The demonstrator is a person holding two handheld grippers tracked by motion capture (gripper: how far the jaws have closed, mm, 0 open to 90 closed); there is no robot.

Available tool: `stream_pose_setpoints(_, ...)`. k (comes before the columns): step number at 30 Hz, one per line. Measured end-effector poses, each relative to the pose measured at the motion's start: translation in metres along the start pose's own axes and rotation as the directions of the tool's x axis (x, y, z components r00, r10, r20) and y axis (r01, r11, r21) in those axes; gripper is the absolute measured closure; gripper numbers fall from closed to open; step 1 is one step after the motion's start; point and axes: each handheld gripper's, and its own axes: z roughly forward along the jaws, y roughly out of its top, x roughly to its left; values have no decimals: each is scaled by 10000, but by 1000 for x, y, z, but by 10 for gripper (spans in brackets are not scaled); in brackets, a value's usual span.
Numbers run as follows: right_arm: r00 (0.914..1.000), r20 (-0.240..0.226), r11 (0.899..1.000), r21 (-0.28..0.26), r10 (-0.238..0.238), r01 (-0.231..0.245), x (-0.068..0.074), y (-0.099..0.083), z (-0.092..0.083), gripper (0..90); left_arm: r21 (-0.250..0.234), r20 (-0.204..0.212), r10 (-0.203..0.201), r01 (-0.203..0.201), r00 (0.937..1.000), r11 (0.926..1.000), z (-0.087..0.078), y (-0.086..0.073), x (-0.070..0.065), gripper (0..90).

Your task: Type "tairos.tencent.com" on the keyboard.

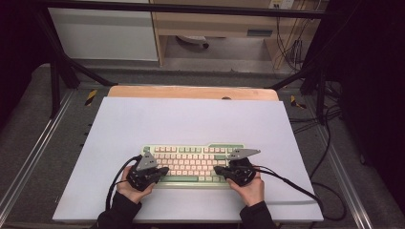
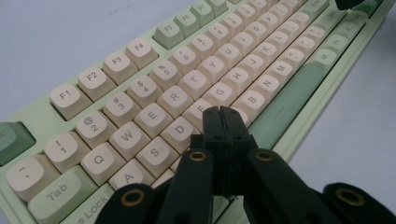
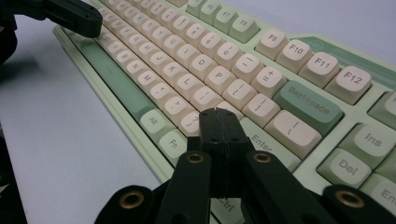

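Note:
A pale green keyboard with cream keys lies on the white sheet, near its front edge. My left gripper rests over the keyboard's left end, its jaws shut with nothing between them. In the left gripper view its tips hover by the F and G keys of the keyboard. My right gripper sits over the right end, also shut and empty. Its tips stand above the keyboard, close to the slash key and the right Shift. The two grippers point toward each other.
The white sheet covers a wooden table, with free room behind and beside the keyboard. Cables trail from both grippers over the front edge. A black metal frame and floor cables surround the table.

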Motion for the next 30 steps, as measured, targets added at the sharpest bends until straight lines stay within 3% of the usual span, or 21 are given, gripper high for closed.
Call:
stream_pose_setpoints(16,10000,-1,10000,20,4,-4,0,0,0,900,-244,-288,-215,208,9994,9995,-10,6,10,900)
stream_pose_setpoints(30,10000,-9,10000,12,3,-3,0,0,0,900,-292,-715,-537,517,9960,9982,-3,13,20,900)
